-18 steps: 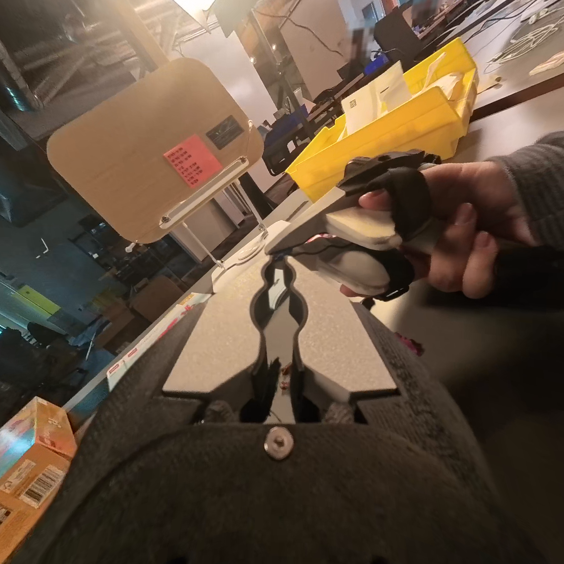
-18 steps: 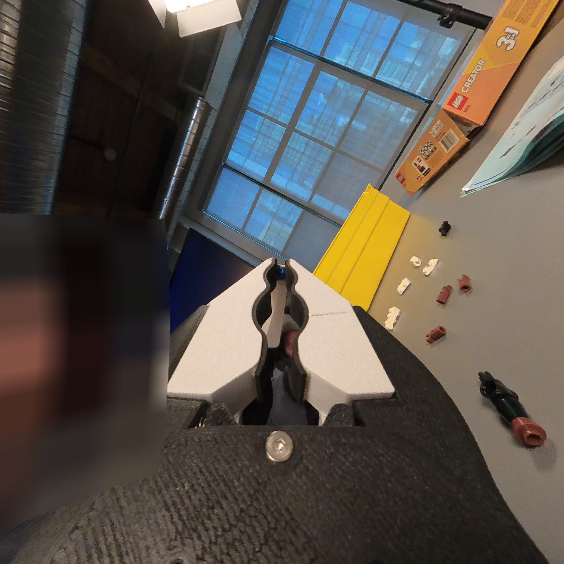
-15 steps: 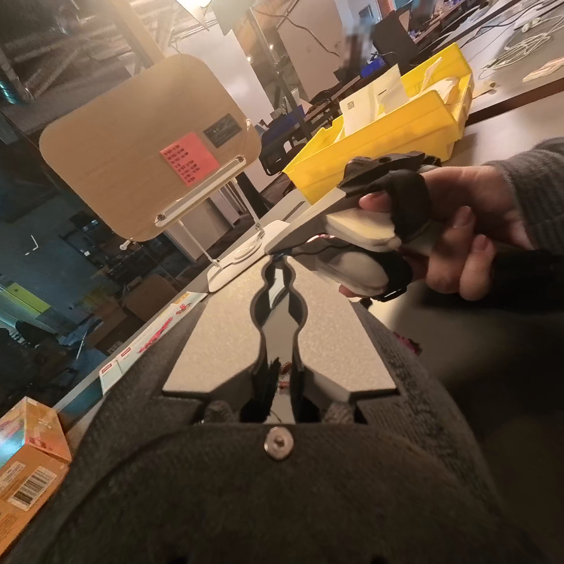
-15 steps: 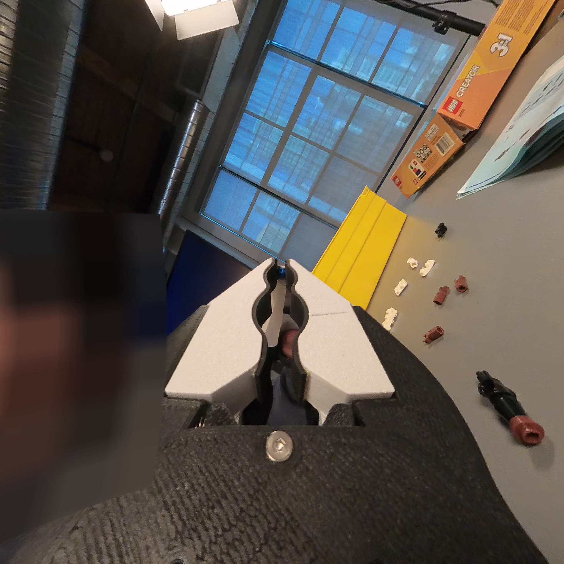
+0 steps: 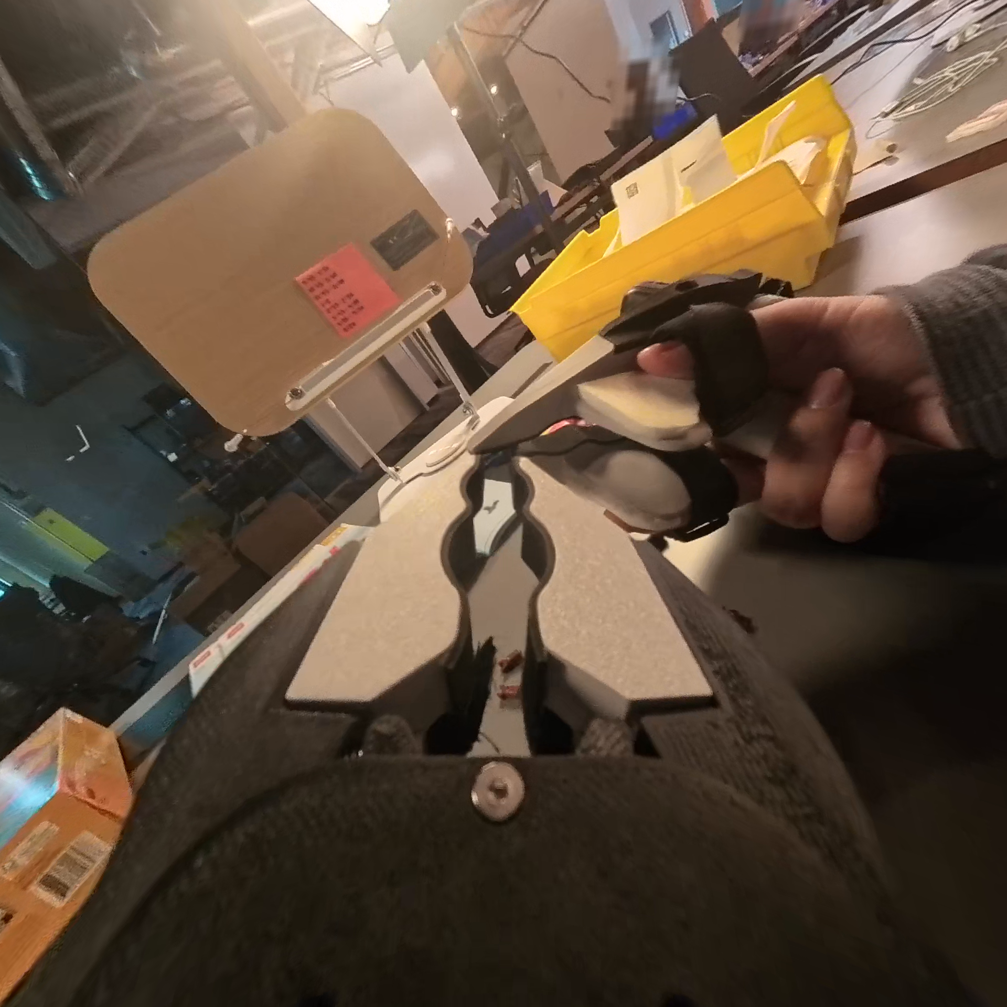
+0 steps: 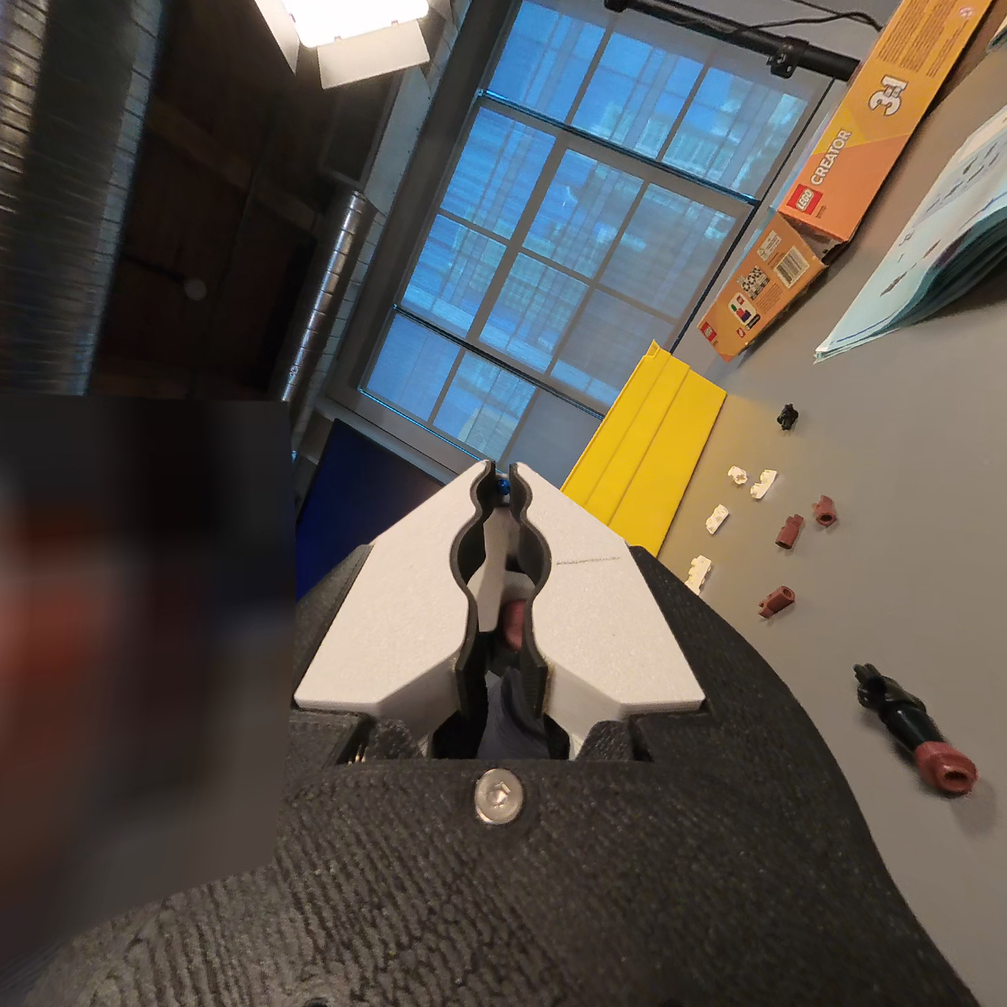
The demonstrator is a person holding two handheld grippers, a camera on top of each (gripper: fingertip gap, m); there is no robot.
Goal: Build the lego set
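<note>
Two hand-held grippers meet tip to tip above a grey table (image 6: pixel 883 545) strewn with small building pieces. The right gripper (image 6: pixel 502 475), held in a person's hand (image 5: pixel 850 403), has its jaws drawn almost together, and a small blue piece (image 6: pixel 502 486) sits just behind the fingertips, apparently pinched between the two pads. The left gripper (image 5: pixel 497 469) points at it from just below, its jaws a narrow slit apart with only the tabletop showing through the gap. Nothing can be seen in its grasp, and the right gripper's tip hangs just above its fingertips. On the table beside the right gripper lie loose white pieces (image 6: pixel 763 482) and brown pieces (image 6: pixel 787 531) in a scattered row. A small black piece (image 6: pixel 787 417) sits farther off, and a black rod with a brown end (image 6: pixel 915 735) lies nearer, all apart from one another and from both grippers. A yellow bin (image 5: pixel 708 261) holding white paper packets stands behind the hand, with a wooden board on a stand (image 5: pixel 245 261) to its left. An orange box (image 6: pixel 850 158) and an open booklet (image 6: pixel 926 261) lie at the table's far edge.
</note>
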